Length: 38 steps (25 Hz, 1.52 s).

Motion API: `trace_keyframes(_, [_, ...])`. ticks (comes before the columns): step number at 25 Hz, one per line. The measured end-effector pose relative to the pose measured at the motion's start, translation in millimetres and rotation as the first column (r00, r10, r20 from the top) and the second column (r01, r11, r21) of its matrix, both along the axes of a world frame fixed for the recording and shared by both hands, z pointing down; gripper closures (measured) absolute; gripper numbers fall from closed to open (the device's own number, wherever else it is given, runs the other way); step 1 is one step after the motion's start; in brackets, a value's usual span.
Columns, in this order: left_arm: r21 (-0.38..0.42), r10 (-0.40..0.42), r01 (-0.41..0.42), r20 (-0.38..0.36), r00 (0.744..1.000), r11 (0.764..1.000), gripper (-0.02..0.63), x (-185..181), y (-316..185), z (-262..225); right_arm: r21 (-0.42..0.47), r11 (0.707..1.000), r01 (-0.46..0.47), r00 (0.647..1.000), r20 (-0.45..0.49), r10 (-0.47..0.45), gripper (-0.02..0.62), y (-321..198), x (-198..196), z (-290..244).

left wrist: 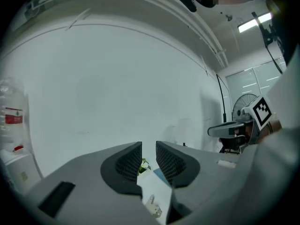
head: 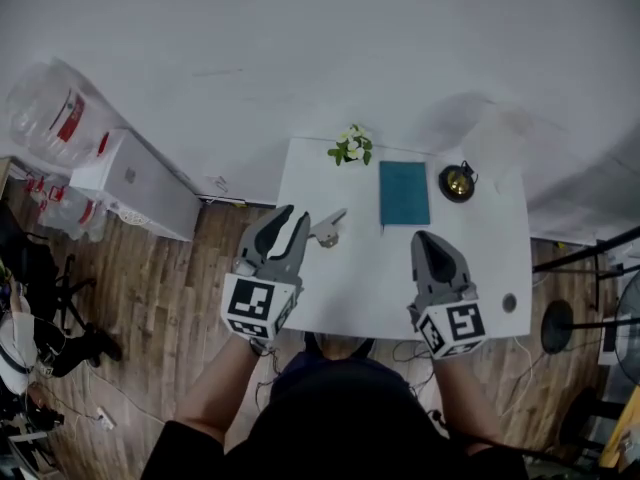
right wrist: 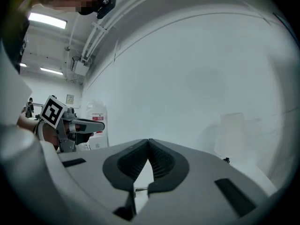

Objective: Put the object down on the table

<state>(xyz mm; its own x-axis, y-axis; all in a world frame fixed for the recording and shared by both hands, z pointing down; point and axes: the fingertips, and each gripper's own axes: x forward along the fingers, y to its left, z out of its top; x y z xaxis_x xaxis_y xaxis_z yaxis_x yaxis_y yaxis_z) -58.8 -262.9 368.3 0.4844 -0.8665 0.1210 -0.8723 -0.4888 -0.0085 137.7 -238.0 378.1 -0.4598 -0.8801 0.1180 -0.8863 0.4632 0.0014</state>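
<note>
Head view: two grippers are held over one white worktop (head: 370, 268), on which one small pale object (head: 328, 228), one flower sprig (head: 351, 146), one teal book (head: 404, 193) and one round brass-and-black item (head: 457, 182) are counted. The fingers of the left gripper (head: 293, 218) are parted by a narrow gap, and nothing is held between them. The pale object lies on the worktop just beside their tips. The fingers of the right gripper (head: 428, 240) are closed together and empty.

bare lab-like workroom: white table (head: 370, 268), wood-plank floor (head: 170, 298), ceiling strip lights (right wrist: 47, 20), big water jugs (head: 50, 113), pedestal fan (left wrist: 246, 104)
</note>
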Motion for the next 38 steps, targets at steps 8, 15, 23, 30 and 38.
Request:
trace_keyframes(8, [0.072, 0.004, 0.003, -0.095, 0.995, 0.997, 0.523, 0, 13, -49, 0.096, 0.995, 0.02, 1.0, -0.002, -0.02, 0.591, 3, -1, -35])
trace_keyframes(15, [0.097, 0.011, 0.002, -0.135, 0.991, 0.995, 0.528, 3, 17, -67, 0.12, 0.992, 0.025, 1.0, -0.004, -0.025, 0.591, 4, 1, -45])
trace_keyframes(23, [0.085, 0.014, -0.002, -0.139, 0.99, 0.996, 0.531, 6, 14, -63, 0.128, 0.991, 0.045, 0.999, -0.012, -0.044, 0.591, 3, 0, -45])
trace_keyframes(30, [0.08, 0.01, 0.001, -0.139, 0.99, 0.997, 0.531, 3, 13, -62, 0.127, 0.991, 0.044, 0.999, -0.01, -0.043, 0.591, 2, -2, -46])
trace_keyframes(38, [0.065, 0.012, -0.003, -0.136, 0.991, 0.998, 0.531, 1, 10, -58, 0.122, 0.992, 0.04, 0.999, -0.011, -0.039, 0.591, 2, -4, -44])
